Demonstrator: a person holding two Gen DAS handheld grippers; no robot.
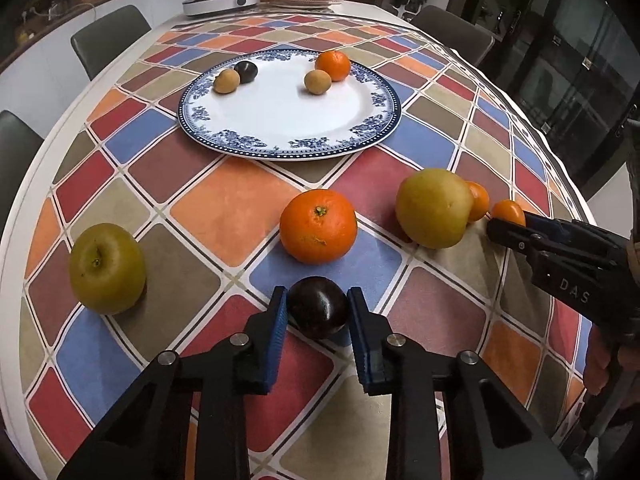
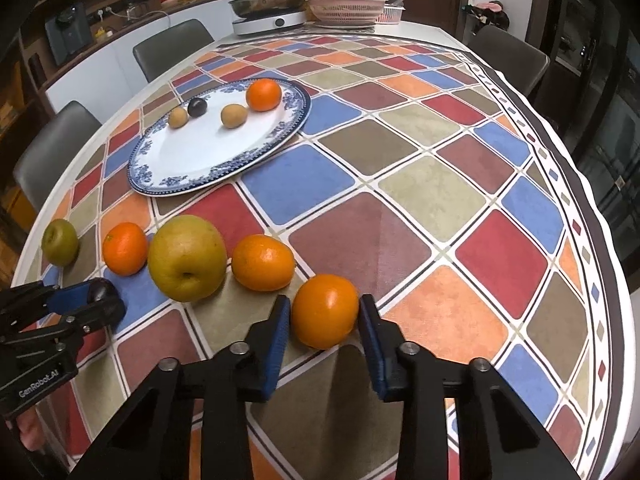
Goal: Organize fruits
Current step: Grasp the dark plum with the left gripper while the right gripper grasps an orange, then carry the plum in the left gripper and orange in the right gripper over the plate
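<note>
The dark plum [image 1: 317, 307] sat on the checked tablecloth [image 1: 224, 216], near the table's front edge, between the blue pads of the left gripper [image 1: 317, 312]; both pads pressed against its sides, jaws closed down on it. The small orange [image 2: 325, 311] lay further along the same front row, clamped in the same way by the right gripper [image 2: 325, 320], pads touching its left and right flanks.

Row of loose fruit on the cloth, as seen from the right wrist: green apple [image 2: 60, 242] at the far left, then a mandarin [image 2: 125, 249], a large yellow-green pear [image 2: 187, 258] and a second mandarin [image 2: 263, 263], the last two touching or nearly so.

Beyond the row stood the blue-rimmed white plate [image 1: 280, 136]. It held one orange fruit [image 1: 333, 65], two tan round fruits [image 1: 318, 81] [image 1: 226, 81] and one dark plum-like fruit [image 1: 245, 71], all toward its far side.

At the table's far end: a white cooker [image 2: 272, 20] and a pink basket [image 2: 347, 10].
</note>
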